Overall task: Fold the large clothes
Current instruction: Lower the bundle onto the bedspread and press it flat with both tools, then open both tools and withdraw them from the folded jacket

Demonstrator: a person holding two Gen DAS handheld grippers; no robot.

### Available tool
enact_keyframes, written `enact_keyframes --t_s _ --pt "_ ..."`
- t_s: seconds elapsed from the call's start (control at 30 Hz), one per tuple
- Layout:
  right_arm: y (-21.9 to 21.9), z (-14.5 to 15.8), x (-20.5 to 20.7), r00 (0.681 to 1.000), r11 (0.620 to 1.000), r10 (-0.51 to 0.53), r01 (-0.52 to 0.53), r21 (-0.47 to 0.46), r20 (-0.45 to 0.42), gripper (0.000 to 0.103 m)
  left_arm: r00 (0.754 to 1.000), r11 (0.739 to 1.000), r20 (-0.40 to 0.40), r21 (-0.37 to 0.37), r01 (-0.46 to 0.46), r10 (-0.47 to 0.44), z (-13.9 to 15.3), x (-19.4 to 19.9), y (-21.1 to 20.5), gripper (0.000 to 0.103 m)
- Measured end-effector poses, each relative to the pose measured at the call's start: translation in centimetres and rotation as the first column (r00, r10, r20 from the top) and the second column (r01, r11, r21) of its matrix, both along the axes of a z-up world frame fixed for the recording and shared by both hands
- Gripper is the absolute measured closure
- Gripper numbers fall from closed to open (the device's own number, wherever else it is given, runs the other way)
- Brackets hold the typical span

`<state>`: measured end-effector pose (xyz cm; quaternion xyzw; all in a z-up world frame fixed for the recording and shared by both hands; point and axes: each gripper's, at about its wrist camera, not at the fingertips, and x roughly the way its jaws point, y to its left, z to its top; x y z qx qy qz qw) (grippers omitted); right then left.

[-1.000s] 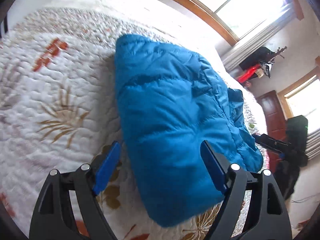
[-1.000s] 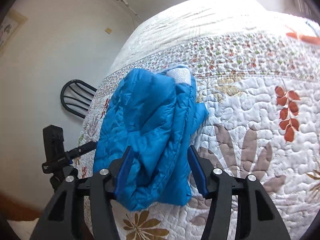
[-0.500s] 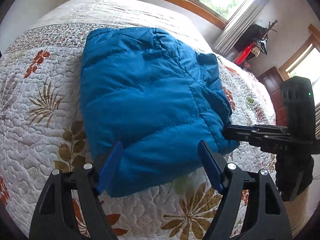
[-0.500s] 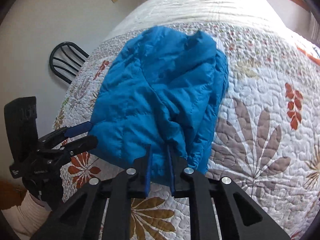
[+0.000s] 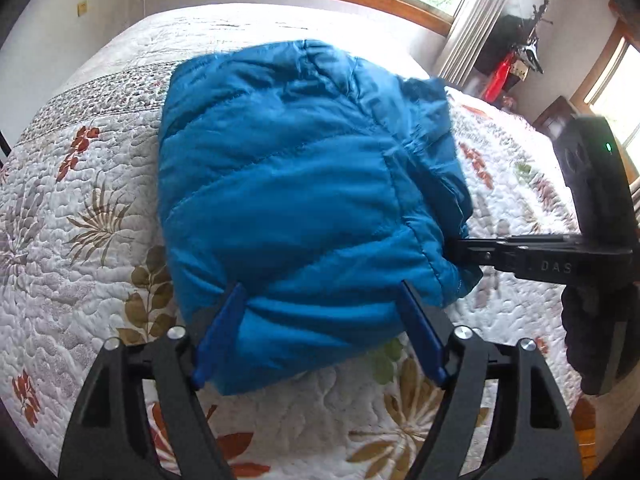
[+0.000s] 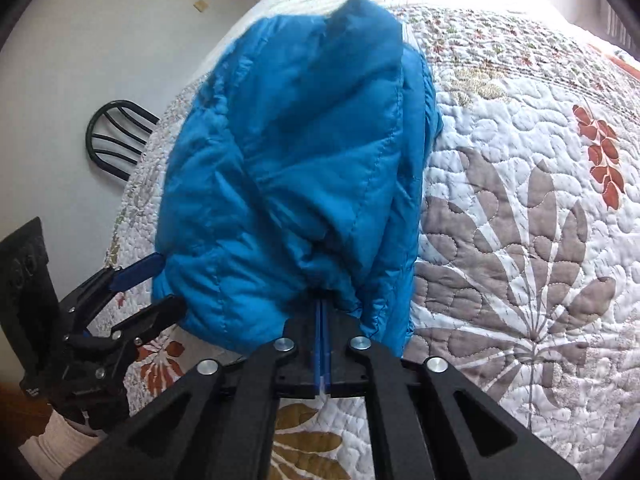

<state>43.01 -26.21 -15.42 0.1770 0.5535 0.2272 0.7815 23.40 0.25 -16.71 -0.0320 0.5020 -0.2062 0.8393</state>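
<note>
Blue quilted puffer jacket lying folded into compact bundle near bed front edge. Right claw pinching its near hem; left claw gaping wide, straddling hem. Final tidying remaining.

We see a bright blue quilted puffer jacket, folded into a thick, roughly rectangular bundle, lying on the bed's white quilted spread with its leaf pattern. Its padded panels show stitched seams and soft creases. Seen from the right, the jacket has loose layered folds gathered along its near edge.
</note>
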Motion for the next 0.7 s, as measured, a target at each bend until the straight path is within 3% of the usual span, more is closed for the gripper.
enact_keyframes --t_s 0.03,0.07,0.13,0.2,0.33,0.43,0.7 --pt "-0.4 0.9 -0.8 1.000 1.000 -0.003 0.003 0.009 0.022 0.078 1.000 1.000 0.008 -0.014 -0.018 0.018 0.8 -0.3 0.6 0.028" --pt "-0.6 1.9 -1.5 0.999 1.000 -0.008 0.008 -0.011 0.041 0.072 0.999 0.999 0.019 -0.012 -0.041 0.041 1.5 -0.6 1.2 0.024" --pt "-0.4 3.7 -3.1 0.997 0.994 -0.010 0.019 -0.112 0.082 0.053 0.996 0.997 0.039 -0.005 -0.076 0.076 3.0 -1.5 2.0 0.013" --pt "-0.1 5.1 -4.7 0.993 0.987 -0.001 0.020 -0.158 0.114 0.045 0.994 0.995 0.053 0.008 -0.098 0.097 4.4 -2.7 2.5 0.012" --pt "-0.2 7.0 -7.5 0.989 0.983 -0.008 0.035 -0.178 0.150 0.015 0.991 0.991 0.085 0.083 -0.108 0.101 6.4 -5.5 2.2 0.008" --pt "0.0 8.1 -9.2 0.984 0.974 -0.027 0.065 -0.217 0.175 0.005 0.987 0.985 0.113 0.118 -0.130 0.117 7.4 -7.4 2.2 0.008" --pt "-0.6 11.0 -12.3 0.978 0.969 -0.054 0.100 -0.225 0.203 0.005 0.976 0.974 0.132 0.128 -0.188 0.171 9.8 -10.8 3.1 0.008"
